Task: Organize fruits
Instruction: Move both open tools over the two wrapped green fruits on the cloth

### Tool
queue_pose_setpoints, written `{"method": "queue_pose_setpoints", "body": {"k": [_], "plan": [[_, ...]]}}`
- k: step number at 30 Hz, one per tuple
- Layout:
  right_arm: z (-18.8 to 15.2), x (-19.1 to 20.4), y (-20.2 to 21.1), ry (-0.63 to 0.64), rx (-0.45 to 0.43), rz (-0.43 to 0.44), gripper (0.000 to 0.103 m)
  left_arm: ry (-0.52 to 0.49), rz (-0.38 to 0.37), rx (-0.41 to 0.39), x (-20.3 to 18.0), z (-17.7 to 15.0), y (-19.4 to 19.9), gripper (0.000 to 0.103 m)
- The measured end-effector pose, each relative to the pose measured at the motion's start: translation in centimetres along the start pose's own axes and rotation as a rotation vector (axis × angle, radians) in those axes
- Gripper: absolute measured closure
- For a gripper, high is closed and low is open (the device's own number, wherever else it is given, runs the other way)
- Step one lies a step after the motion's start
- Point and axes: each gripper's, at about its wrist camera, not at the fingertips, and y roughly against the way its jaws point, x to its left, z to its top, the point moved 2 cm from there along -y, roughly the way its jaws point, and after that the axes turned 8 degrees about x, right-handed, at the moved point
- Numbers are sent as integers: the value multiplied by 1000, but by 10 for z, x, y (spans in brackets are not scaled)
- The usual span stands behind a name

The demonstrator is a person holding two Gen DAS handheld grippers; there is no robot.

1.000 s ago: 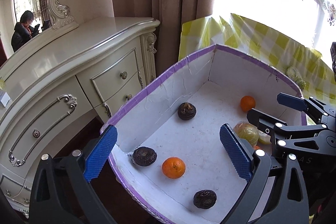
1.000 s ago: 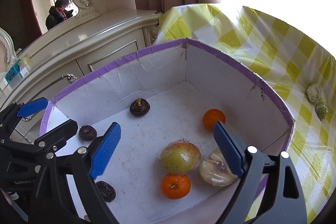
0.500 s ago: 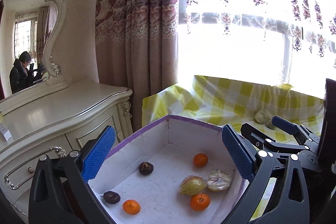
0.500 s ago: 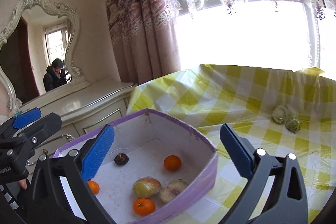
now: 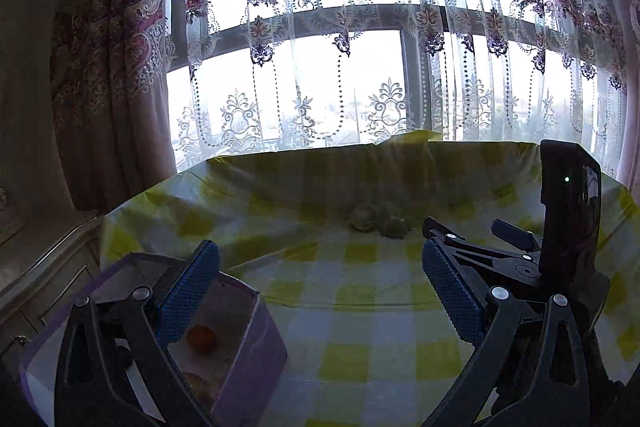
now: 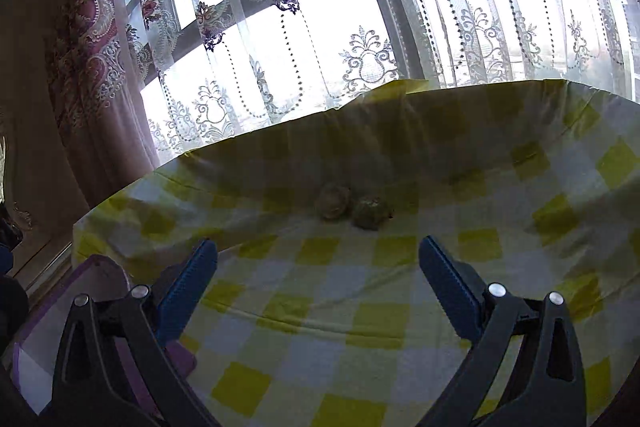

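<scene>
Two greenish round fruits [image 5: 378, 221] lie side by side far out on the yellow checked tablecloth [image 5: 372, 339]; the right wrist view shows them too [image 6: 352, 207]. The purple-rimmed white box [image 5: 252, 343] is at lower left, with an orange [image 5: 201, 338] showing inside; its corner also shows in the right wrist view [image 6: 100, 275]. My left gripper [image 5: 320, 291] is open and empty above the box's right edge. My right gripper [image 6: 318, 287] is open and empty over the cloth; it also appears at the right of the left wrist view [image 5: 500, 247].
A window with lace curtains [image 6: 360, 27] stands behind the table. A heavy patterned drape [image 5: 108, 67] hangs at left. The pale dresser [image 5: 48, 267] is beside the box at far left.
Both grippers have tilted up and away from the box. The view now runs across the table to the window. Both stay open and empty.
</scene>
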Motion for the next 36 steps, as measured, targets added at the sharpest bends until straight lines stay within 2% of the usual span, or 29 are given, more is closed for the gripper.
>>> {"method": "queue_pose_setpoints", "body": {"k": [5, 10, 14, 22, 36], "plan": [[2, -50, -22, -79, 14, -89, 2, 79, -78, 80, -26, -5, -63, 5], [5, -78, -37, -109, 16, -130, 2, 37, -64, 109, -49, -19, -117, 5], [6, -89, -48, -122, 21, -137, 2, 95, -89, 176, -44, -27, -159, 5], [3, -75, -75, -61, 72, -115, 2, 296, -117, 270, -4, -37, -216, 5], [10, -39, -129, 32, 154, -132, 2, 461, -167, 299, 34, -39, -249, 5]]}}
